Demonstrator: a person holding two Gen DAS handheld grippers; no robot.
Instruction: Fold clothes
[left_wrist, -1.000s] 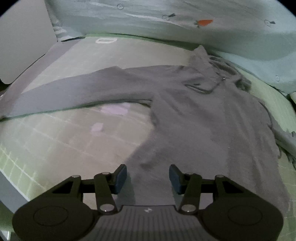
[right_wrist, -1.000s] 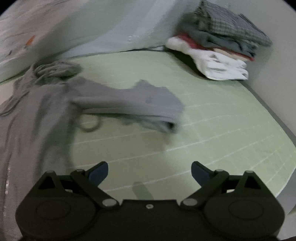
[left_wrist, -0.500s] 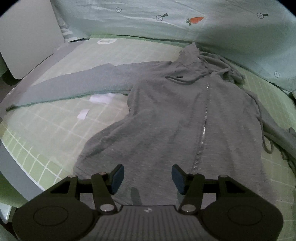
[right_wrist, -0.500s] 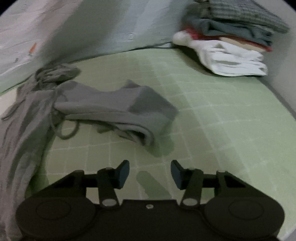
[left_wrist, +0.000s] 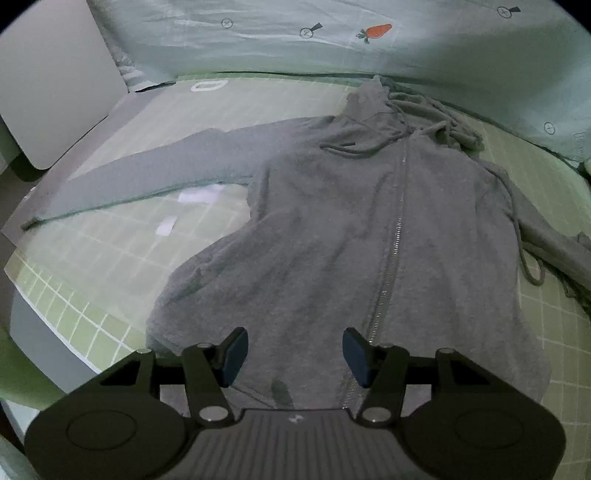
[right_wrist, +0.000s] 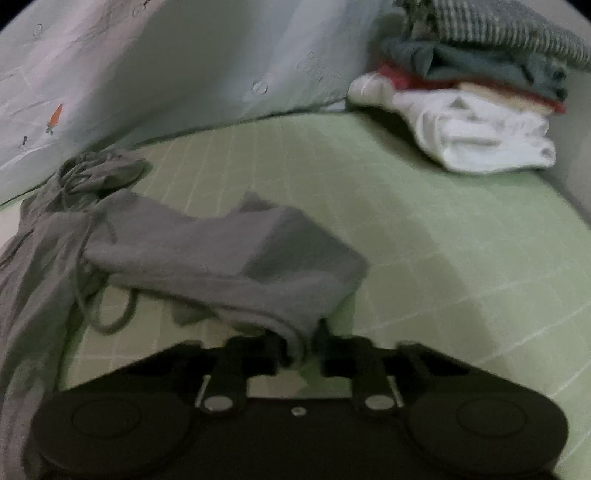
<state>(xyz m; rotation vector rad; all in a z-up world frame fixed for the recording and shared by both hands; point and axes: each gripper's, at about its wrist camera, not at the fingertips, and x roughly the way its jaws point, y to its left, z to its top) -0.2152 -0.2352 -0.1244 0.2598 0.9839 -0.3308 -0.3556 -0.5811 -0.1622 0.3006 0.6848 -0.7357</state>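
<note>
Left gripper (left_wrist: 291, 352) hovers over the grey hoodie's (left_wrist: 332, 236) hem, jaws wide apart, holding nothing; right gripper (right_wrist: 299, 349) has its jaws pinched on the sleeve (right_wrist: 236, 266) cuff.

One grey zip-up hoodie (left_wrist: 332, 229) lies on one green checked mat (left_wrist: 110, 258). One stack of folded clothes (right_wrist: 476, 92) shows at least four garments. One orange carrot print (left_wrist: 376, 31) marks the pale sheet (left_wrist: 443, 66).

A grey zip hoodie (left_wrist: 332, 229) is seen spread flat on a green checked sheet (left_wrist: 110, 266), its hood at upper centre and one sleeve stretched toward the left edge. The left gripper (left_wrist: 293, 352) is held over the hem at bottom centre, jaws parted and empty.
</note>
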